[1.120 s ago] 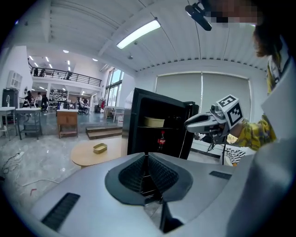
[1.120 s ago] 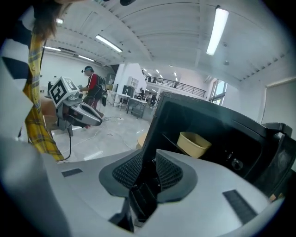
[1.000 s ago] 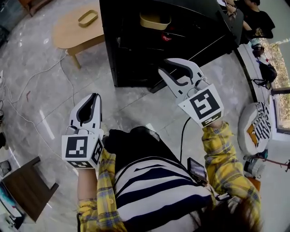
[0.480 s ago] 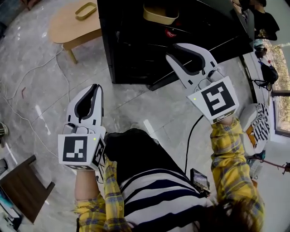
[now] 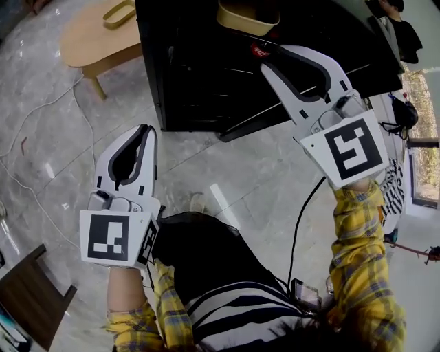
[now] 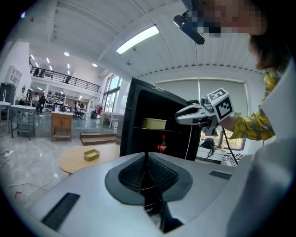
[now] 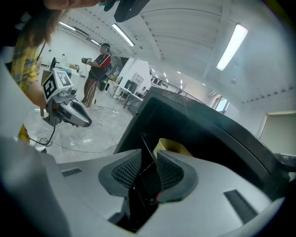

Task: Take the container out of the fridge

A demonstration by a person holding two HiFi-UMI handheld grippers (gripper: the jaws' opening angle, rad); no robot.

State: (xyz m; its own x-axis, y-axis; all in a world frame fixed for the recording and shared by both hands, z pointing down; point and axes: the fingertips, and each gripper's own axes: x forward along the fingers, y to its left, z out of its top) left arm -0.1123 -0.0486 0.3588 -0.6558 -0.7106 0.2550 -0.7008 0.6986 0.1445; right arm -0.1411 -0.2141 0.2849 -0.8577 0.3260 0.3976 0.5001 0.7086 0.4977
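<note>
The container [image 5: 246,16] sat on an upper shelf inside the open fridge [image 5: 185,82]. Our right hand-held gripper [image 5: 282,51] hung at the fridge's mouth, jaws a little apart and empty. Our left hand-held gripper [image 5: 146,130] waited out in front of the fridge, clenched on nothing. We judged it best to widen the right jaws, enter level and pinch the container's near rim squarely.
</note>
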